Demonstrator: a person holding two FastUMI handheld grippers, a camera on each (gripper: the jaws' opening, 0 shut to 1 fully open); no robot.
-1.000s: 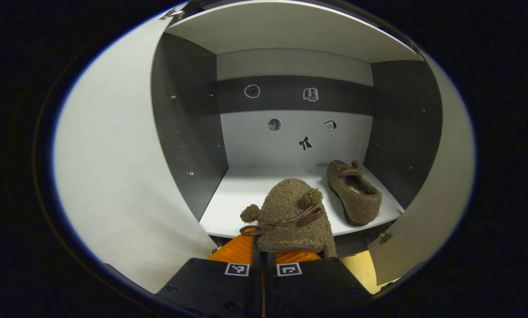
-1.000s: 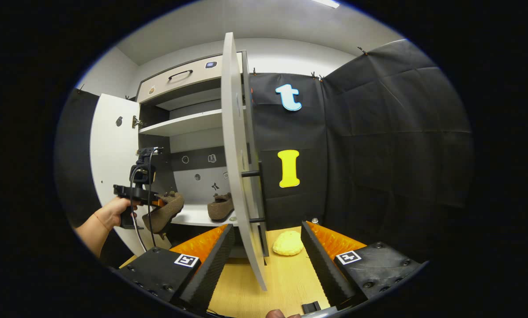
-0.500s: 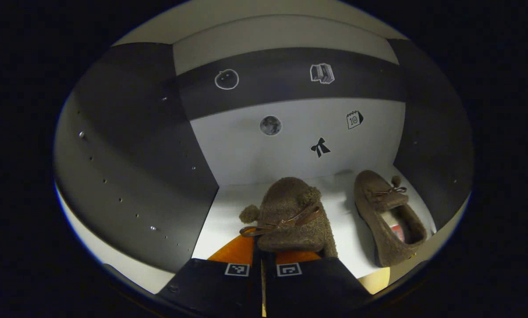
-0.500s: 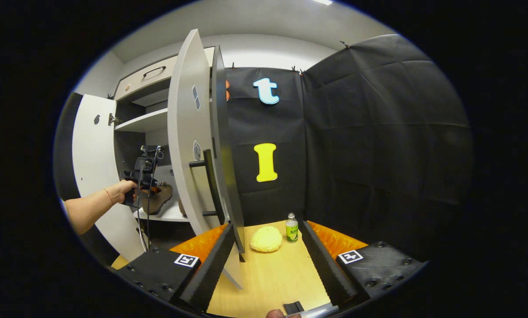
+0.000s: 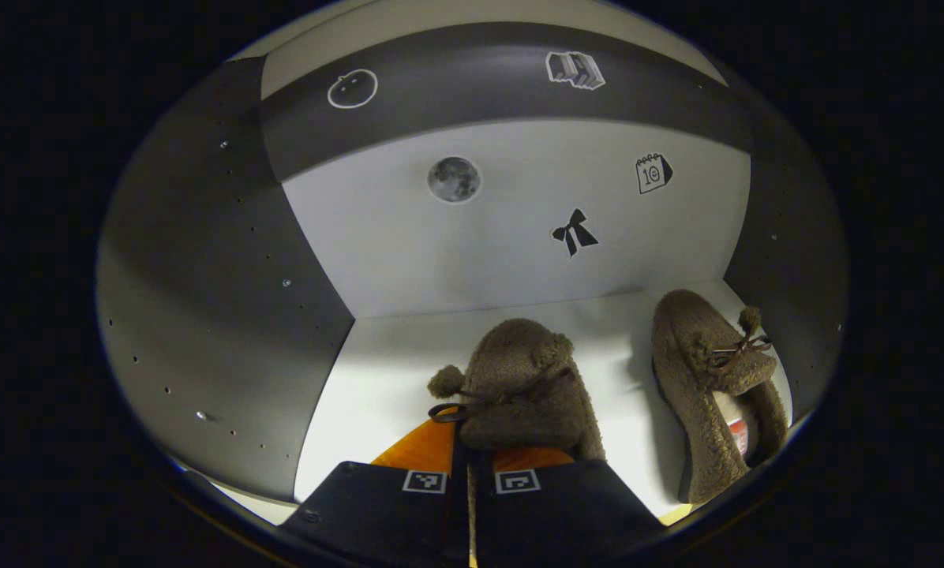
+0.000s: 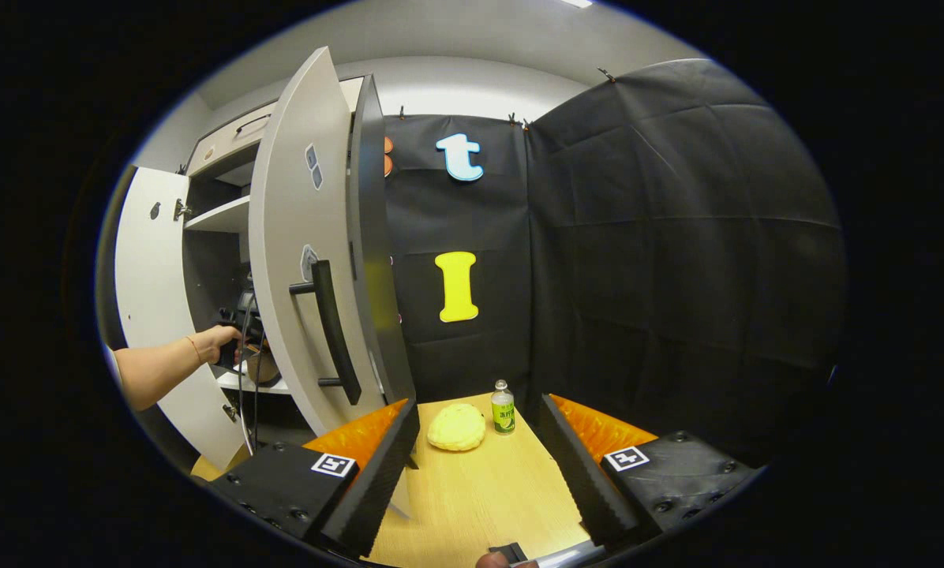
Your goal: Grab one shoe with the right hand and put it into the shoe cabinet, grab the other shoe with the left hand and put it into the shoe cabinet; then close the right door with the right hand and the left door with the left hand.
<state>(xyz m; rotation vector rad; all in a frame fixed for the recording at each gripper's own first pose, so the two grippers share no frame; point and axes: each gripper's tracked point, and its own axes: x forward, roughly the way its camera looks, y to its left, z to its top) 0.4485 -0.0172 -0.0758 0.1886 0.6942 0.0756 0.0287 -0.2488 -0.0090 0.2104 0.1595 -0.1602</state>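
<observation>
A brown fuzzy shoe (image 5: 515, 383) with a bow and pompoms is pinched at its heel by my left gripper (image 5: 470, 454), low over the white shelf (image 5: 377, 371) inside the shoe cabinet. The second brown shoe (image 5: 709, 379) lies on that shelf to the right, toe toward the back wall. In the right gripper view my right gripper (image 6: 480, 465) stands open and holds nothing, over the wooden table (image 6: 472, 497). It is beside the outer face of the cabinet's open right door (image 6: 298, 221) with its black handle (image 6: 331, 331). A hand holds the left gripper (image 6: 239, 331) inside the cabinet.
The open left door (image 6: 144, 300) stands at the far left. A yellow rounded object (image 6: 456, 426) and a small green-labelled bottle (image 6: 503, 408) sit on the table by the black cloth wall. An upper shelf (image 6: 219, 217) lies above the shoe compartment.
My left gripper has carried its shoe deeper into the cabinet, toward the back wall. The right gripper has shifted so the right door's handle side now faces it.
</observation>
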